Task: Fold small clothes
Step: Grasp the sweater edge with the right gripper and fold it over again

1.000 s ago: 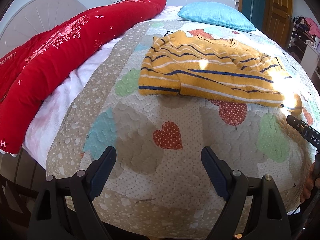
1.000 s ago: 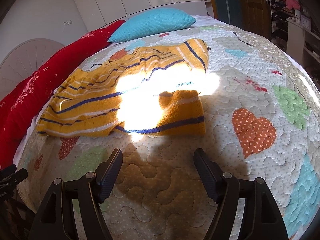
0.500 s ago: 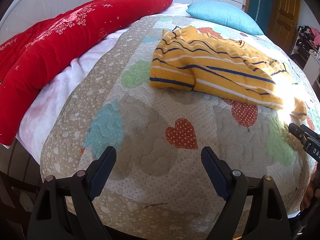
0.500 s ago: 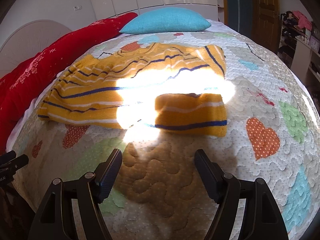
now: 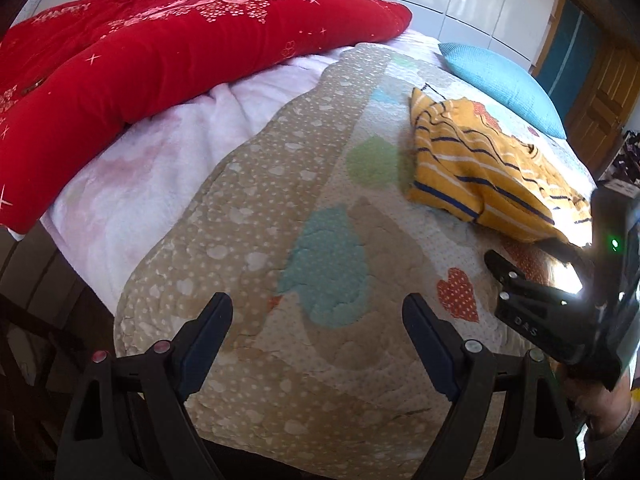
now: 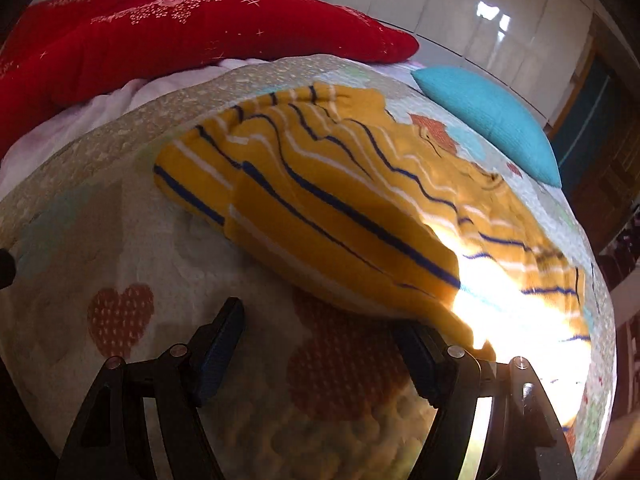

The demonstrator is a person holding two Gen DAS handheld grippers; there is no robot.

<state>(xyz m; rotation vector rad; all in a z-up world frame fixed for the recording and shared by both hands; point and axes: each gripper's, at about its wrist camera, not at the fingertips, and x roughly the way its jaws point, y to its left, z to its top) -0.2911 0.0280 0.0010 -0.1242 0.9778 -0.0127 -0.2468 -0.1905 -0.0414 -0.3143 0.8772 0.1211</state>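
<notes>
A yellow sweater with blue and white stripes (image 6: 360,208) lies spread on the heart-patterned quilt (image 6: 120,248), partly in a bright sun patch. My right gripper (image 6: 320,344) is open, low over the quilt, at the sweater's near edge; its right finger sits under the sweater's hem. In the left wrist view the sweater (image 5: 472,168) lies at the right. My left gripper (image 5: 316,332) is open and empty over the quilt (image 5: 280,208), well left of the sweater. The right gripper's body (image 5: 560,304) shows at the right edge there.
A long red cushion (image 5: 160,52) lies along the left side on a pink-white blanket (image 5: 168,152). A blue pillow (image 5: 500,80) lies at the head of the bed. White wardrobe doors and a wooden door (image 5: 600,96) stand behind. The bed edge drops off at the lower left.
Both grippers swung left and lower. The right gripper moved in close to the sweater's near edge. The left gripper now faces the quilt's left side, with the sweater further right.
</notes>
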